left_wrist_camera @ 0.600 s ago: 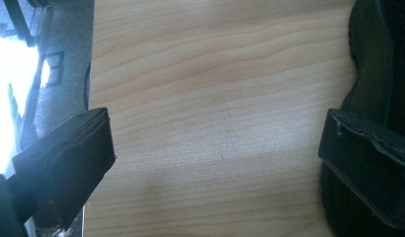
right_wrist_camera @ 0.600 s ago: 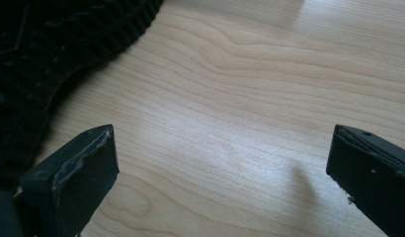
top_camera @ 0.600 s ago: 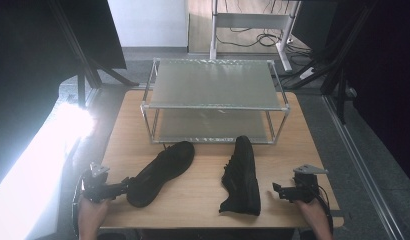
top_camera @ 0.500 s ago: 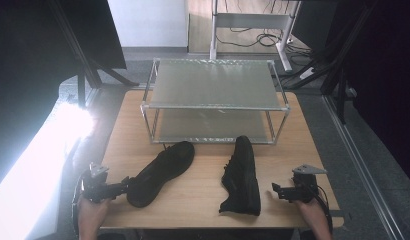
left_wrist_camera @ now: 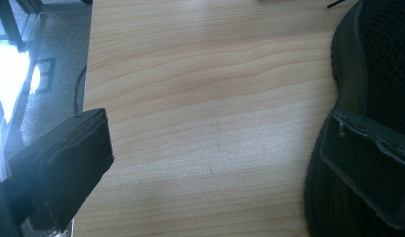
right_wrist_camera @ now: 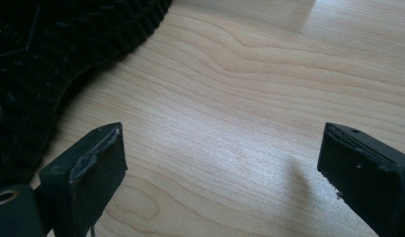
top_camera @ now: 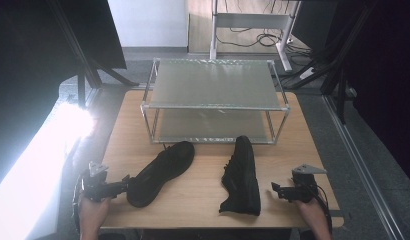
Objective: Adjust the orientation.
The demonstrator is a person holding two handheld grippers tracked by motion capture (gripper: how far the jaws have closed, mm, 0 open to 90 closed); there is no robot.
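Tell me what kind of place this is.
Probably a lab or studio set up for recording: a wooden table holding a two-tier metal shoe rack and two black shoes, cables on the floor and black stands around it.

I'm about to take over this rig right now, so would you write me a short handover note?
Left gripper: jaws open, nothing held, close beside the heel of the left shoe.
Right gripper: jaws open, nothing held, over bare wood to the right of the right shoe.
Things: both black shoes are on the table, in front of the two-level rack. The left shoe lies slantwise; the right shoe lies on its side, sole towards the right gripper.
Done: nothing is gripped yet, and both rack levels look bare.
Left: probably grasp each shoe and set it on the rack.
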